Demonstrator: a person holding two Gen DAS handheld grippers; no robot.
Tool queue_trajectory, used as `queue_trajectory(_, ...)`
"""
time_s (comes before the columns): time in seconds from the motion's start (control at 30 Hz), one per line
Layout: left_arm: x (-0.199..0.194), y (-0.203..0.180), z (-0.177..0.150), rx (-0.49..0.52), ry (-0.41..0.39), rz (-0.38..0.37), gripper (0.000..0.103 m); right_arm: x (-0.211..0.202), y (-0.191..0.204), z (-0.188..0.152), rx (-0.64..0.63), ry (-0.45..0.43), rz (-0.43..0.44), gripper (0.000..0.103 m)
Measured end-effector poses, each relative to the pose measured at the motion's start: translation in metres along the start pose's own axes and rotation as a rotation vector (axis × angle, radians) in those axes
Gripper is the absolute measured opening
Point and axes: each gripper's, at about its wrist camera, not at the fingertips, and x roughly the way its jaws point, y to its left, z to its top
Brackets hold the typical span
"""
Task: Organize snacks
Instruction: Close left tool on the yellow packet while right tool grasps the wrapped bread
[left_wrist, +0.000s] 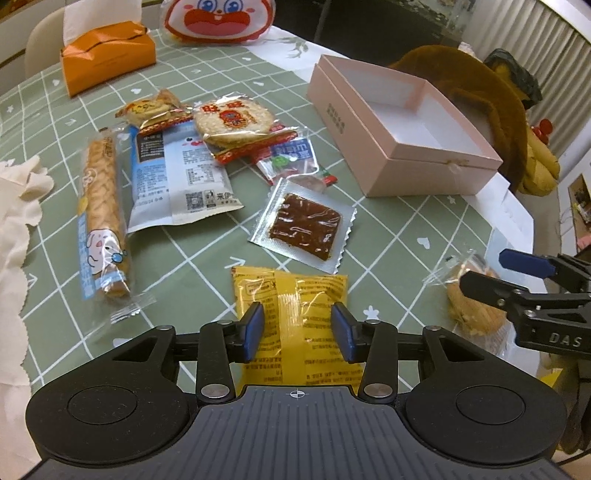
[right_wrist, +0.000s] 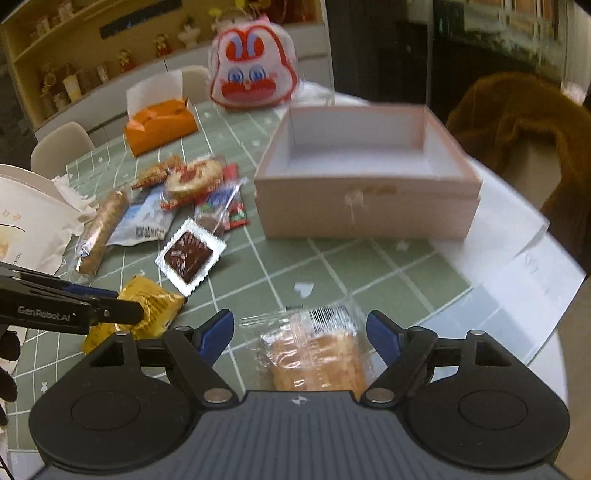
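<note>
A yellow snack packet (left_wrist: 314, 295) lies flat on the green checked tablecloth, and my left gripper (left_wrist: 299, 317) stands open over it, one blue pad at each side, neither pressing. To its right, a bread packet in clear wrap (right_wrist: 317, 354) lies between the wide-open fingers of my right gripper (right_wrist: 299, 319), which do not touch it. An open pink box (right_wrist: 365, 210) stands empty behind it. Left of the box lie a chocolate square in silver wrap (left_wrist: 304, 225), a round rice cracker (left_wrist: 232, 122), a blue-white pouch (left_wrist: 181, 173) and a long biscuit roll (left_wrist: 103, 218).
An orange tissue box (left_wrist: 107, 55) and a red-white rabbit bag (left_wrist: 219, 20) stand at the far side of the table. A brown garment (left_wrist: 480, 103) hangs over a chair behind the box. White crumpled paper (left_wrist: 18, 206) lies at the left edge.
</note>
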Motion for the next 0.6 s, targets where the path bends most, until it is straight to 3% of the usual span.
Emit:
queue_trajectory(0.13,0.002,-0.004,-0.002,0.027,-0.010,-0.011,0.049,-0.004,-0.004,-0.008,-0.047,0.036,0.027,0.082)
queue_trajectory(0.33,0.003,-0.007,-0.004,0.064,-0.025,-0.029,0.050,0.005,0.004,-0.023,-0.099,0.076,-0.017,0.082)
queue_trajectory(0.4,0.001,-0.004,-0.006,0.031,-0.039,-0.051,0.040,0.007,0.008,-0.024,-0.107,0.071,-0.023,0.079)
queue_trajectory(0.47,-0.003,-0.002,-0.007,0.021,-0.066,-0.065,0.023,0.008,0.011,-0.024,-0.125,0.070,-0.026,0.068)
queue_trajectory(0.6,-0.010,-0.010,-0.012,0.074,-0.098,-0.056,0.021,0.002,0.014,-0.020,-0.151,0.058,-0.027,0.059)
